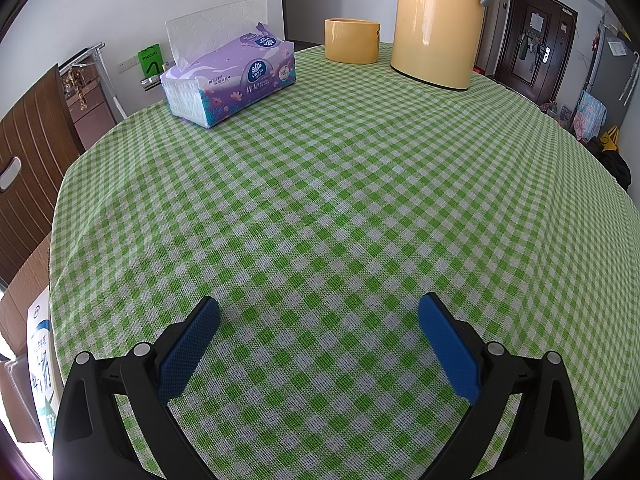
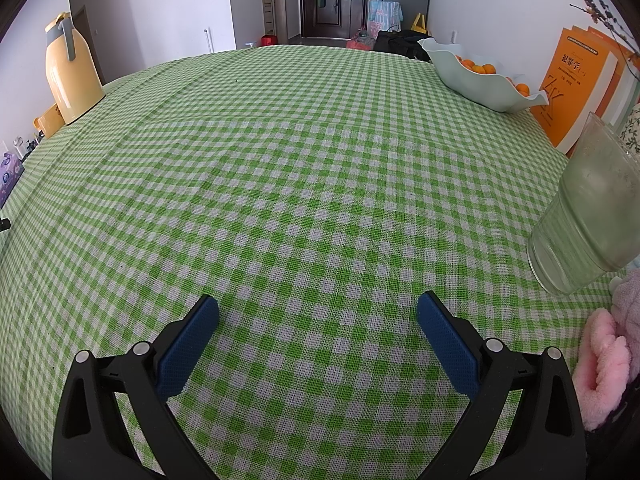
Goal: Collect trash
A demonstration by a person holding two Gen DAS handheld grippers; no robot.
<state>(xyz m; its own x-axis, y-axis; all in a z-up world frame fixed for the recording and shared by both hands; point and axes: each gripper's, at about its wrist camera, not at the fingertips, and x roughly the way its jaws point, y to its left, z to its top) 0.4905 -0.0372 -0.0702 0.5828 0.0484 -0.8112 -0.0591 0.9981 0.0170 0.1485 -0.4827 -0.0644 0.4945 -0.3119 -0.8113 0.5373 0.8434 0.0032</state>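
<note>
Hovering over a green-and-white checked tablecloth (image 1: 340,200), the left gripper (image 1: 319,316) has its blue-padded fingers spread wide, nothing between them. The right gripper (image 2: 318,314) is spread the same way, holding nothing. No trash shows in either view, so its place and direction cannot be told. Far across stand a purple tissue pack (image 1: 230,80), a yellow thermos (image 1: 438,24) and a yellow cup (image 1: 351,40). A fruit bowl (image 2: 480,84) and a cloudy glass (image 2: 588,212) sit to the right.
</note>
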